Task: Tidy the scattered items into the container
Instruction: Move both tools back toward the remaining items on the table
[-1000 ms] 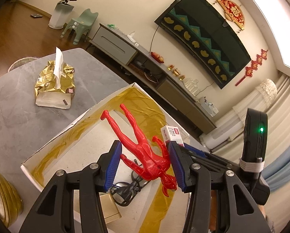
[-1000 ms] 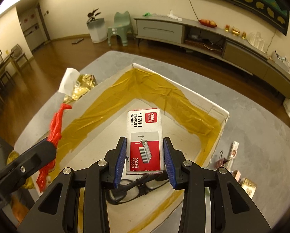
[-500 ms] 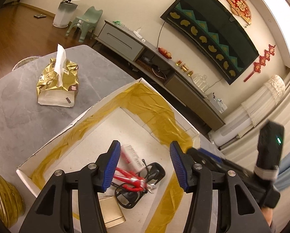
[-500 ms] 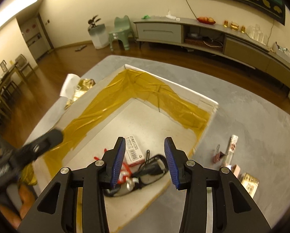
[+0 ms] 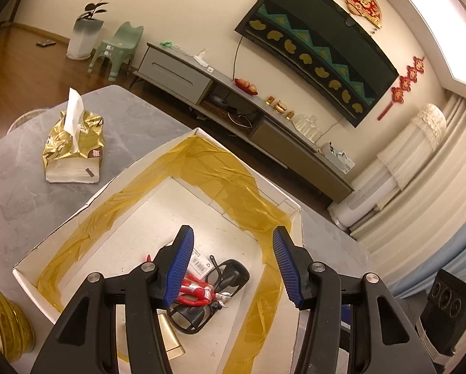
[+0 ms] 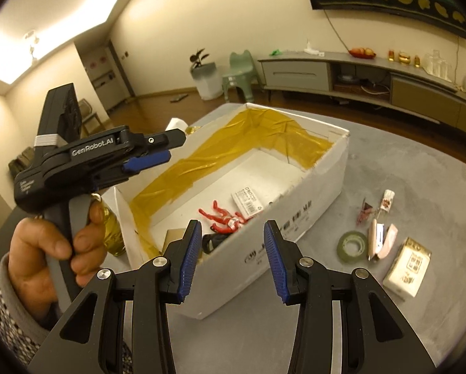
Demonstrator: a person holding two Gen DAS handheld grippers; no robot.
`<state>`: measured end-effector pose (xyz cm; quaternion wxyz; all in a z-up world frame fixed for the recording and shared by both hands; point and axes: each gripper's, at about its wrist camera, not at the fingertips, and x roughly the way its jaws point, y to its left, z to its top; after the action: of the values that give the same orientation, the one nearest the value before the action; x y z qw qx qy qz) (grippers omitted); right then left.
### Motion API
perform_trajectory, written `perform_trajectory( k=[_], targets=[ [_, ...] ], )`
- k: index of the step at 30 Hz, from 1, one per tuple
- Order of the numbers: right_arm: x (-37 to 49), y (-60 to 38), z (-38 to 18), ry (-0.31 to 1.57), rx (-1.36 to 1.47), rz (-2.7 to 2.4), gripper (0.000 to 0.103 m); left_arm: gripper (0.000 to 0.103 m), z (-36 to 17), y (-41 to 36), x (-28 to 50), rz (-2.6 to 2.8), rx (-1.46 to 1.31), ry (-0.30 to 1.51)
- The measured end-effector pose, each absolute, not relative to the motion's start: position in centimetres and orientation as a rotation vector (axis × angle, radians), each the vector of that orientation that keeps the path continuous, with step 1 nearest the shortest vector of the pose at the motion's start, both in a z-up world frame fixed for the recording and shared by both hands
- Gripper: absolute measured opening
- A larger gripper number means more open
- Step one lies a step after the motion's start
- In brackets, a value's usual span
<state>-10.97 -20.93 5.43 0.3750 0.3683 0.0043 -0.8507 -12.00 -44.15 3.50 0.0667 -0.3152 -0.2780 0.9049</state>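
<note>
— Looking into the white box from my left camera: what's inside?

— I see the red figure lying flat near the box's near end, across black glasses, with the staple box just beside it and a gold block at the near wall. Yellow tape lines the inner walls.

— And both grippers?

— My left gripper has its blue fingers spread wide with nothing between them, above the box. My right gripper is likewise wide apart and empty, outside the box's near corner. A second ago the left held the figure and the right held the staple box; both now lie inside.

— What's left on the desk?

— Toward its right edge: a tape roll, a pink stapler, a cream packet, a small clip. A gold tissue pack sits beyond the box's left side.
</note>
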Motion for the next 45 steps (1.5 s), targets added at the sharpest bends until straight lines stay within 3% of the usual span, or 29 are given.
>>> perform_trajectory(
  k=[24, 36, 45],
  targets=[
    [-10.7, -10.7, 6.2, -0.102, 0.963, -2.303, 0.045, 0.054, 5.9, -32.9, -9.9, 2.699, -0.891, -0.432],
    [-13.3, -1.3, 4.8, -0.269, 1.096, -2.470, 0.045, 0.054, 3.4, -24.4, -10.8, 2.557, -0.947, -0.315],
    [-15.7, -1.5, 1.4, -0.290, 1.229, -2.461, 0.045, 0.054, -0.1, -20.5, -14.4, 2.549, -1.081, -0.193]
  ],
)
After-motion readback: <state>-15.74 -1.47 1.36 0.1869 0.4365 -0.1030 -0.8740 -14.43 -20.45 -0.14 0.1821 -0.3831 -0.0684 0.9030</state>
